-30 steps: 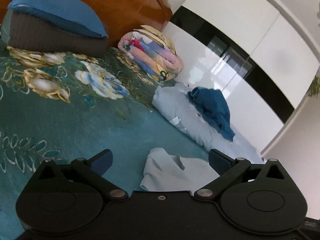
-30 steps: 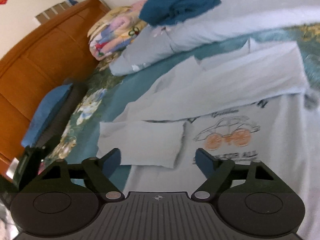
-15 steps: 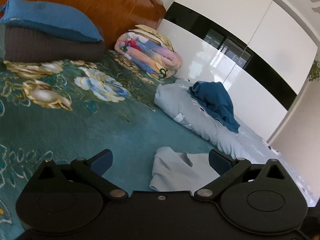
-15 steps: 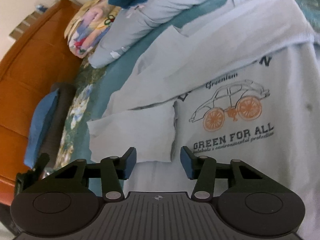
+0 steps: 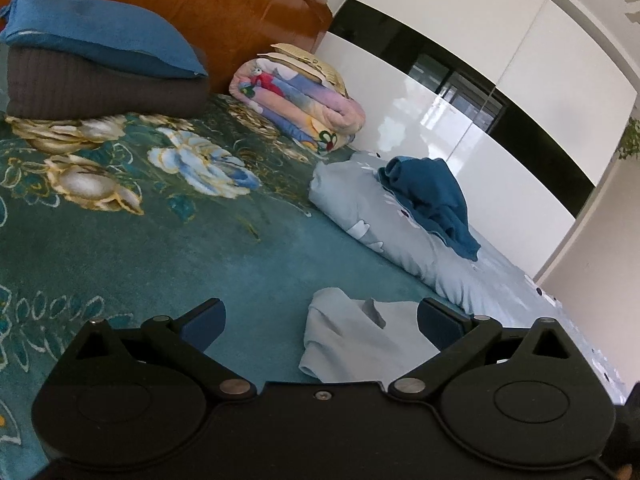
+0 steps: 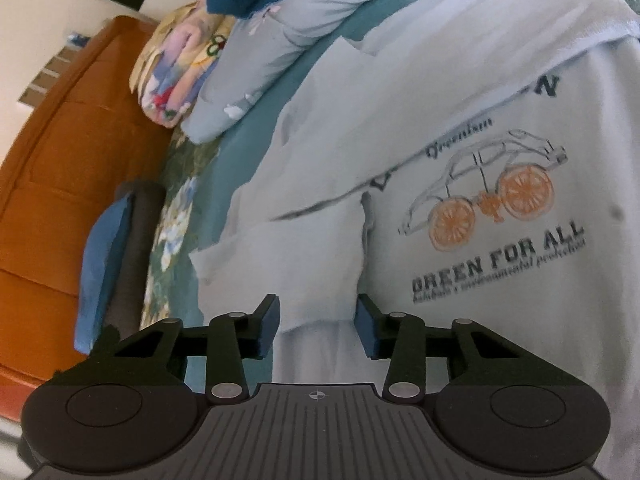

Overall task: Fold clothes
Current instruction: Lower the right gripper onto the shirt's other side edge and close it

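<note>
Two changes in the last second: the right gripper point(image 6: 316, 322) has closed in on the T-shirt point(image 6: 460, 184) spread on the bed point(image 5: 168, 248), and its fingers went from wide to half-narrowed around the sleeve point(image 6: 288, 264), not yet clamped. Left gripper point(image 5: 320, 318) hovers with fingers wide apart, empty, over the shirt's far edge. Looks like a sleeve pinch for a fold-in.

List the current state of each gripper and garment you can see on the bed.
left gripper: open, holding nothing.
right gripper: jaws partly closed around the sleeve, not yet pinching.
T-shirt: spread flat, partly folded.
sleeve: folded inward.
dark blue garment: crumpled, unfolded.
floral quilt: folded.
</note>
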A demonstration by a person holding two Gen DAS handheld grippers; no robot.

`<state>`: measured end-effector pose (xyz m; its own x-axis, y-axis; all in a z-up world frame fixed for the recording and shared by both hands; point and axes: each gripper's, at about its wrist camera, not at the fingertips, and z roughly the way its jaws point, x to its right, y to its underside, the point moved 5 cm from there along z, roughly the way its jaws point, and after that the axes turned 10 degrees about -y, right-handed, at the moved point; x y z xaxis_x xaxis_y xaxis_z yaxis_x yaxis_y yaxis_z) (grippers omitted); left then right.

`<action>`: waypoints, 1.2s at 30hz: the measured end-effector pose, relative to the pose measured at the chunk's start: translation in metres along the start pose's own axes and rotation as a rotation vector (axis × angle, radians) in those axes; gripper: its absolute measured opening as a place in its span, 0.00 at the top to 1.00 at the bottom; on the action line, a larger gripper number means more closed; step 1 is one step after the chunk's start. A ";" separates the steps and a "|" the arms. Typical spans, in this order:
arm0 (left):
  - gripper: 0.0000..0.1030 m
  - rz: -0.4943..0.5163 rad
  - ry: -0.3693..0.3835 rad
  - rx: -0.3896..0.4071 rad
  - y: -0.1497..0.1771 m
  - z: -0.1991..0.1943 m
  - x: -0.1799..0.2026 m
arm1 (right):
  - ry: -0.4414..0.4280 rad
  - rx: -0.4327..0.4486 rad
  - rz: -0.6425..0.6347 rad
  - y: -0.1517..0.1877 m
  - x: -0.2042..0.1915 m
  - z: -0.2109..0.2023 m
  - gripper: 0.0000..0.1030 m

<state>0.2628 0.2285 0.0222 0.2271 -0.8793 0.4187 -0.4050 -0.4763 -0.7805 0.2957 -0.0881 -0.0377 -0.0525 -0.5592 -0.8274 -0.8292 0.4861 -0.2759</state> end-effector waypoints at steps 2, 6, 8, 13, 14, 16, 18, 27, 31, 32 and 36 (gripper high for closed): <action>0.02 0.007 -0.009 0.001 0.000 0.000 0.000 | -0.001 0.012 -0.003 -0.003 -0.002 0.003 0.66; 0.02 -0.001 -0.014 -0.004 0.000 0.002 -0.003 | -0.009 0.028 -0.001 -0.007 -0.005 0.010 0.72; 0.02 0.001 -0.015 -0.006 0.000 0.002 -0.003 | -0.015 0.038 -0.002 -0.009 -0.007 0.011 0.73; 0.02 -0.002 -0.020 -0.011 0.000 0.003 -0.005 | -0.033 0.071 -0.002 -0.016 -0.009 0.003 0.73; 0.02 -0.003 -0.020 -0.013 0.000 0.003 -0.006 | -0.035 0.077 0.001 -0.018 -0.009 0.001 0.73; 0.02 -0.001 -0.022 -0.013 0.000 0.003 -0.006 | -0.022 0.064 0.011 -0.019 -0.006 0.003 0.73; 0.02 0.002 -0.020 -0.015 0.001 0.003 -0.005 | -0.021 0.056 0.018 -0.018 -0.004 0.007 0.73; 0.02 0.025 -0.026 -0.032 0.003 0.007 -0.003 | 0.010 0.052 0.035 -0.018 0.002 0.017 0.82; 0.02 0.028 -0.038 -0.030 0.004 0.006 -0.004 | 0.039 0.043 0.015 -0.018 -0.001 0.022 0.82; 0.02 0.027 -0.037 -0.030 0.004 0.006 -0.004 | 0.047 0.041 0.007 -0.018 -0.002 0.023 0.82; 0.02 0.032 -0.033 -0.034 0.005 0.007 -0.003 | 0.070 0.041 -0.031 -0.019 -0.005 0.025 0.92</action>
<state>0.2664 0.2284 0.0138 0.2420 -0.8936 0.3780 -0.4422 -0.4484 -0.7768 0.3255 -0.0777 -0.0405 -0.0669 -0.6193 -0.7823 -0.8077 0.4939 -0.3219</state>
